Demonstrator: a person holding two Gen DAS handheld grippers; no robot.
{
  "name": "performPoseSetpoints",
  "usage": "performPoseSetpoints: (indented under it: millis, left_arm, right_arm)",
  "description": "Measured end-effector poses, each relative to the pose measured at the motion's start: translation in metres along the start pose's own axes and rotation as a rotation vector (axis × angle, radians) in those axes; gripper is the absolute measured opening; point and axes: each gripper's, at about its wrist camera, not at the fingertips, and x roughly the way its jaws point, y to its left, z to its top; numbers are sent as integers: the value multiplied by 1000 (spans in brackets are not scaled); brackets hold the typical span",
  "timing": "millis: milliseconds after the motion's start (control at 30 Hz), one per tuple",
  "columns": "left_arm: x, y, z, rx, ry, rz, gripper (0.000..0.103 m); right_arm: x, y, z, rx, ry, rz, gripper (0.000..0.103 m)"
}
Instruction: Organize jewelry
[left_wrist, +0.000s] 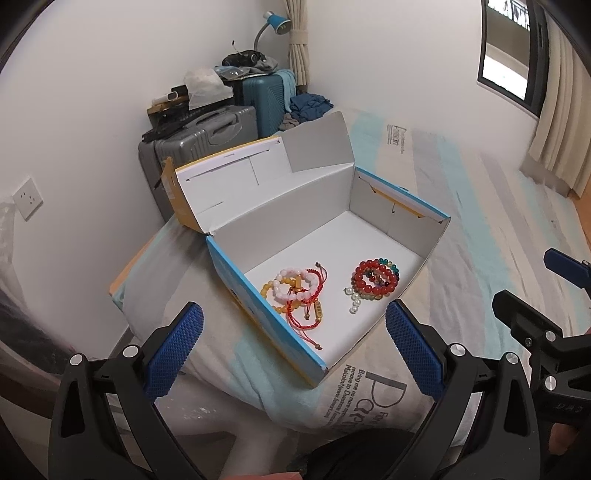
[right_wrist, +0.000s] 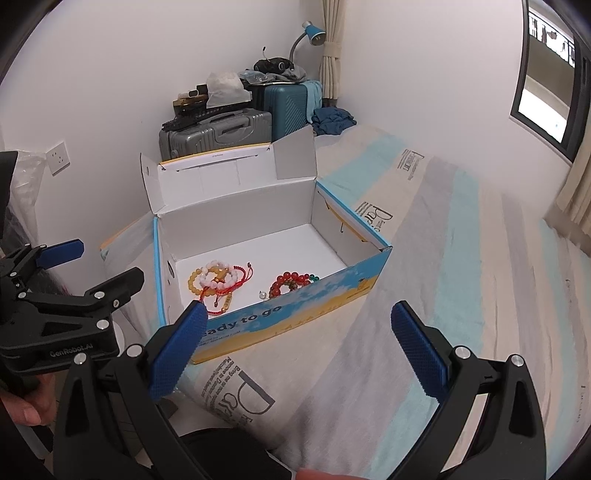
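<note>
Open cardboard box, blue and yellow outside, white inside, is sitting on a striped bed cover with its lid flap standing up at the far side. Lot one, lying on the box floor toward the left wall: a tangle of a pink-white bead bracelet, a yellow bead bracelet and a red cord bracelet, all overlapping. Lot two, lying apart from lot one toward the near right corner: a red bead bracelet stacked with a darker mixed-bead bracelet, and a short pearl strand touching their near edge. The far half of the box floor is lying bare. Left gripper is hovering just short of the box's near corner, its blue pads spread wide and gripping nothing. Right gripper is hovering over the cover in front of the box's printed long side, jaws likewise spread wide and carrying nothing; its left fingertip is overlapping the box edge in the view, contact unclear. Background: a grey suitcase and a teal suitcase are standing against the wall, with a blue desk lamp above them.
</note>
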Motion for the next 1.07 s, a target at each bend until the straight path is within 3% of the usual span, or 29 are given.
performPoseSetpoints:
  millis: [700,867,1067]
  left_arm:
    - [5,-5,-3,12,10,-6,97]
    - [6,-8,-4,41,-3,40,97]
    - [6,-5,-3,34,-4,27,97]
  right_arm:
    - [7,3,-2,2,15,-14,96]
    - [10,4,-3,0,18,-13,96]
    - [11,5,-4,-1,23,-11,96]
